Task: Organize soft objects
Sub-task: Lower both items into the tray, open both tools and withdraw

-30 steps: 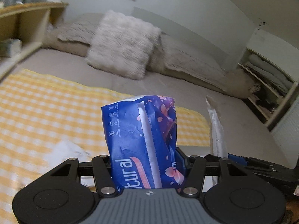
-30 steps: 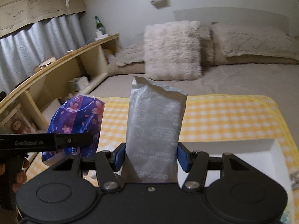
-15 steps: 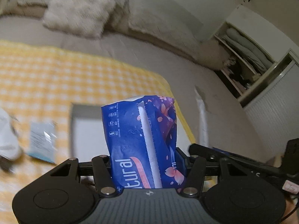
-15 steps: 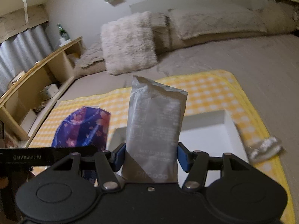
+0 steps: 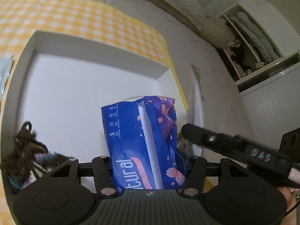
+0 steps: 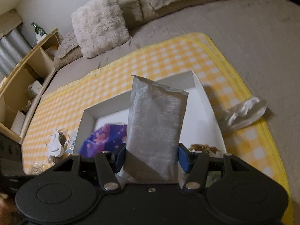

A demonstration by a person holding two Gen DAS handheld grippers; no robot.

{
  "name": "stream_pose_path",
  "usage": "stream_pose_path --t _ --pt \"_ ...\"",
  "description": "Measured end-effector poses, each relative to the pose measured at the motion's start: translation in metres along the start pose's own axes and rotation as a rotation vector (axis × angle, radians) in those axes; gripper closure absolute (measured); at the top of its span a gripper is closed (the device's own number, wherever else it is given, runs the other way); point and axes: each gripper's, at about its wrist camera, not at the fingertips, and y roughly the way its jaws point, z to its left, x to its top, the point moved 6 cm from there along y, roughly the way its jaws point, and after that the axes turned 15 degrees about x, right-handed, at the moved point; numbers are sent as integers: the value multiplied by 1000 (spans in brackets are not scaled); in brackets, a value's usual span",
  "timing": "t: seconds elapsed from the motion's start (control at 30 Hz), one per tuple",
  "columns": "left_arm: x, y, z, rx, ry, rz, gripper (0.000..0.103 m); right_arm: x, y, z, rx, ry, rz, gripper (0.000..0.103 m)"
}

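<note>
While both hands are hanging over the white box [image 5: 90, 43], each gripper is holding a soft pack. The left gripper [image 5: 148, 161] is pointing down into the box, and its jaws are pinching a blue tissue pack [image 5: 138, 135] with pink flowers on it. The pack is standing up between the jaws, over the white floor of the box. The right gripper [image 6: 150, 155] is just beside it, and its jaws are pinching a grey wipes pack [image 6: 155, 127] that is also standing up, over the box. In the right wrist view the blue tissue pack [image 6: 105, 136] is showing low on the left, inside the box walls [image 6: 88, 120].

A dark woolly thing [image 5: 28, 157] is lying in the near left part of the box. Something brown [image 6: 203, 147] is lying in the box near the right gripper; it is too small to tell what.

The box is sitting on a yellow checked blanket [image 6: 150, 60] on the bed [image 6: 243, 31]. A white face mask [image 6: 55, 146] is lying on the blanket left of the box. A crumpled clear bag [image 6: 243, 112] is lying on the blanket to the right. A fluffy pillow [image 6: 99, 22] is leaning at the head of the bed
</note>
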Motion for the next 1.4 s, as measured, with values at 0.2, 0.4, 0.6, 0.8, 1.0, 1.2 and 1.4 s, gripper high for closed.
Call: stream_pose_path --t 0.2,0.4,0.6,0.8,1.0,1.2,1.4 --pt "-14 17 12 55 -17 12 46 -6 13 -13 110 99 51 45" --pt "-21 20 26 183 -6 -14 46 -19 32 -16 90 83 144 45" --pt "-22 19 24 189 11 -14 42 -32 42 -16 18 8 230 43" --pt "-20 22 18 177 18 1 31 -29 32 -18 36 48 214 34" --pt "-22 18 15 154 8 6 29 -27 23 -16 28 54 197 34" --pt "-20 9 16 152 8 2 30 -25 17 -7 13 0 188 25" --pt "-21 4 18 184 36 -3 30 -26 17 5 -39 -110 231 54"
